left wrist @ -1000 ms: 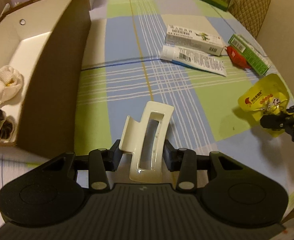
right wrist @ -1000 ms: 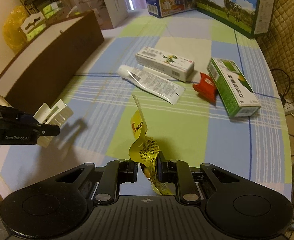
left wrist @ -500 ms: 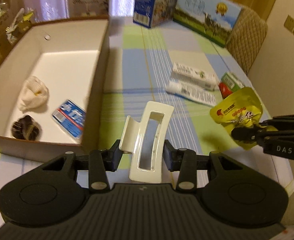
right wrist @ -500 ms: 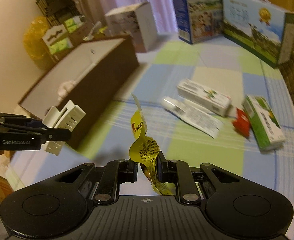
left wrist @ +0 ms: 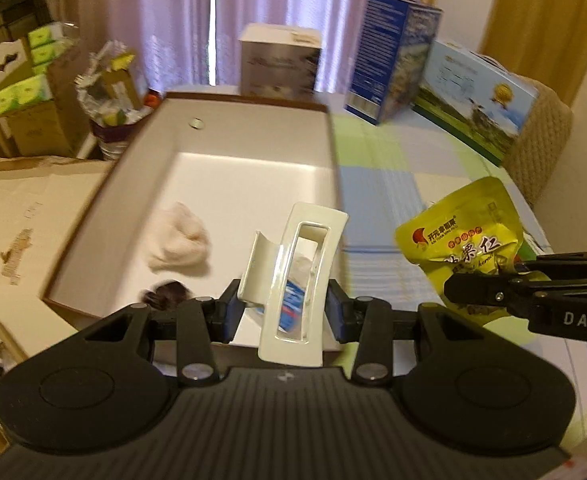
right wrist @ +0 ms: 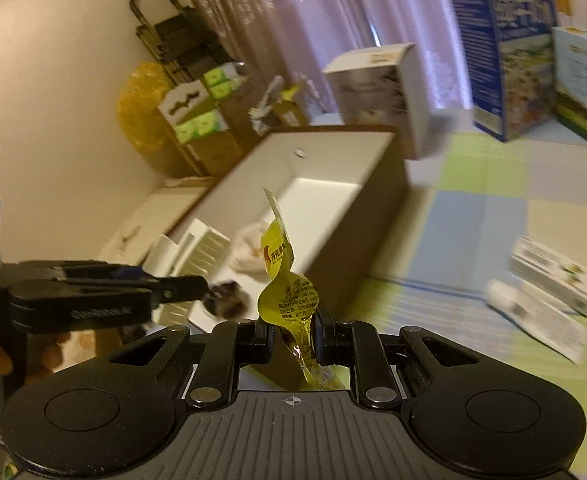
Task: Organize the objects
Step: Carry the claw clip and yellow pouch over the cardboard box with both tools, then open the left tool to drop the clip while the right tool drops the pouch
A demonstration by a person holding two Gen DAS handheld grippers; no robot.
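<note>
My left gripper [left wrist: 283,312] is shut on a cream hair claw clip [left wrist: 293,280], held above the near end of the open brown box with a white inside [left wrist: 253,128]. My right gripper [right wrist: 293,334] is shut on a crumpled yellow snack packet [right wrist: 283,272], just right of the box's near corner. The left wrist view shows that packet [left wrist: 461,236] and the right gripper's black fingers [left wrist: 493,288] at the right. In the right wrist view the left gripper [right wrist: 197,284] and clip [right wrist: 197,252] hang over the box [right wrist: 373,208]. A white cloth ball [left wrist: 181,240], a dark scrunchie [left wrist: 165,296] and a blue-white packet [left wrist: 289,304] lie in the box.
On the checked tablecloth [right wrist: 473,240] to the right lie a white medicine carton [right wrist: 557,276] and a white tube [right wrist: 533,316]. Tall printed cartons [left wrist: 393,56] and a white box [left wrist: 279,60] stand at the table's far edge. Stacked boxes and a yellow bag [right wrist: 141,108] crowd the left.
Both grippers have risen and swung left toward the box, each keeping its grip. The clip now hangs over the box's near end and the packet is beside it.
</note>
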